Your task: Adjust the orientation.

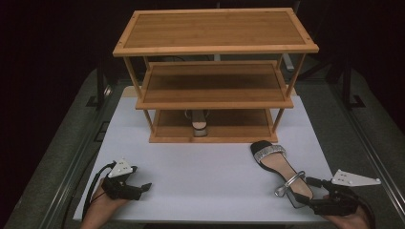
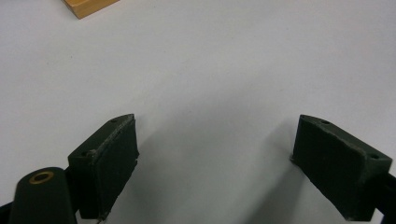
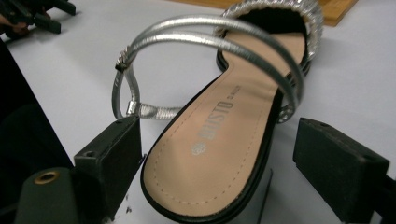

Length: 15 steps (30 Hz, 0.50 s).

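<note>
Silver-strapped sandal framed at the heel, grip not yet made

Bamboo defines the landmark here: a three-tier shoe rack (image 1: 215,76) stands at the far middle of the white table (image 1: 200,171). On its bottom shelf one heeled sandal (image 1: 197,123) is already stored, toe pointing away from the person. Its partner, the silver-strapped sandal (image 1: 279,169), lies on the table just in front of the rack's right front corner, toe band toward the rack and heel toward the person.

The right gripper (image 1: 301,193) is seen at that heel end. In the right gripper view its jaws stand wide apart, one on each side of the tan insole (image 3: 219,144), with a visible gap between each pad and the sole's black edge; nothing is clamped. The step in hand is judged to be the approach for picking up this second shoe.

The left gripper (image 1: 138,187) rests well to the left of the rack's front, low over bare table, its jaws also apart and holding nothing, as the left gripper view shows.

For the next move, the right jaws would need to be closed across the heel seat, clear of the looped ankle strap (image 3: 205,32). The shoe could then be lifted and carried to the bottom shelf beside its mate, where free space to the right appears sufficient.
</note>
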Available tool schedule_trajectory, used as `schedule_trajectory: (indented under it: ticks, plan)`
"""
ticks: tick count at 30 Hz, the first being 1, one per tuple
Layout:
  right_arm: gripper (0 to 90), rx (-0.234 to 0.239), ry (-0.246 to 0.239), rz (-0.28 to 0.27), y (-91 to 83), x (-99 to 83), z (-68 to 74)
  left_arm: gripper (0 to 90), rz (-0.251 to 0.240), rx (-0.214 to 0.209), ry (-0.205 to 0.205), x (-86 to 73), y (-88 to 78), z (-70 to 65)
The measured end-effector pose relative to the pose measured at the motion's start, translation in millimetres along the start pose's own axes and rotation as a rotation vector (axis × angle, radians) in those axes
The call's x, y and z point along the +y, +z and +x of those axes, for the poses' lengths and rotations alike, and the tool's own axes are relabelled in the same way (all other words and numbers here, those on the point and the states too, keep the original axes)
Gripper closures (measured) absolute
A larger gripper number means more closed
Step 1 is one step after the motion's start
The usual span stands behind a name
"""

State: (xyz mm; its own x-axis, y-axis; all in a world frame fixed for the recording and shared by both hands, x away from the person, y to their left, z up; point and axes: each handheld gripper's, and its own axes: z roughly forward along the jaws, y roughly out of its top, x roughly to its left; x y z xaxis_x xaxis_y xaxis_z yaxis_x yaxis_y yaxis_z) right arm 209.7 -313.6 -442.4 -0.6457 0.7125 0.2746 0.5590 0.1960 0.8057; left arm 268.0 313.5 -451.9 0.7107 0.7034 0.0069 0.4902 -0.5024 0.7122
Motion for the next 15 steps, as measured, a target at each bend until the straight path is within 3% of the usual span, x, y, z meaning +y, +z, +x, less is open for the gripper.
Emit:
schedule_trajectory:
  ticks: [15]
  plan:
    - [18.1,0.034,-0.032,0.08,22.8,-5.4,-0.1,13.1,0.001,0.0,0.0,0.1,0.0,0.0]
